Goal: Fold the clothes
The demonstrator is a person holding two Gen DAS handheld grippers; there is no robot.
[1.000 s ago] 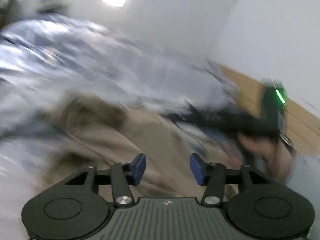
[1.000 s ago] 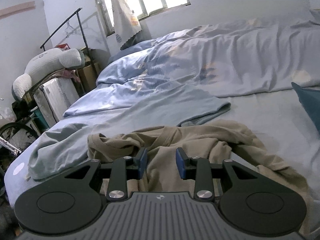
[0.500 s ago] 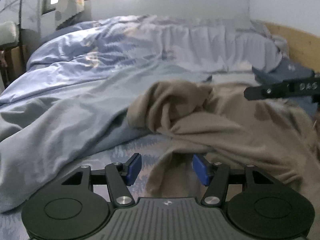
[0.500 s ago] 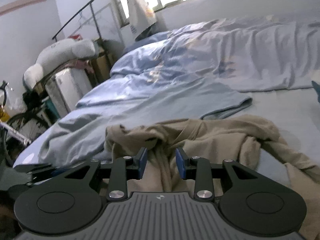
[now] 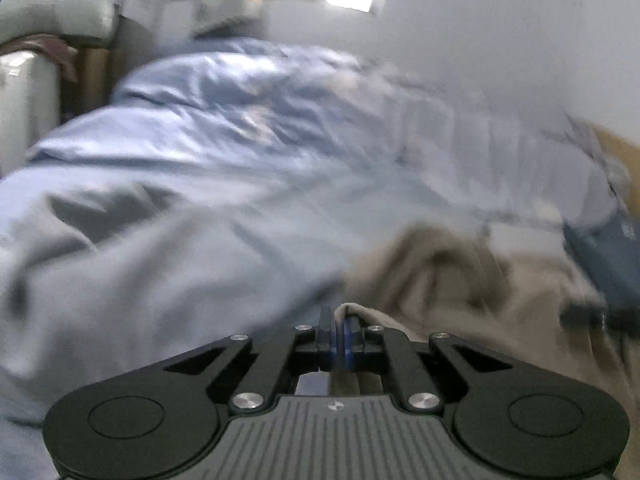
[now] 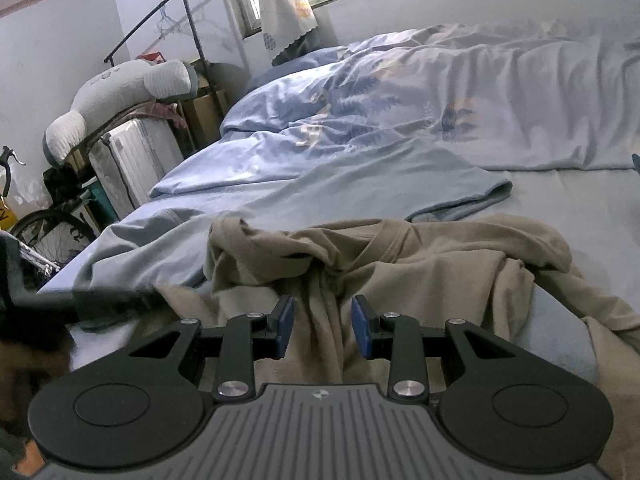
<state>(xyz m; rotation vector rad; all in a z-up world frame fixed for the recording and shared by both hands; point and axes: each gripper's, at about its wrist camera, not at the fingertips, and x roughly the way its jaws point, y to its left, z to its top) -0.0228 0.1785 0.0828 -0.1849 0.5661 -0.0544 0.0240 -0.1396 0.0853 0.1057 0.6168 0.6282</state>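
Tan garment (image 5: 472, 280), edge pinched in left hand-held gripper (image 5: 339, 334).

The bed (image 6: 592, 208) carried everything, its pale blue sheet bare toward the right side. A light blue quilt (image 6: 400, 120) printed with darker fern leaves lay rumpled across the far half, one flap folded forward toward the middle. Nearer the camera a crumpled tan garment (image 6: 420, 268) sprawled on the sheet, its folds bunched at the left and a loose part trailing off to the right; the left wrist view showed the same garment (image 5: 500, 292), blurred
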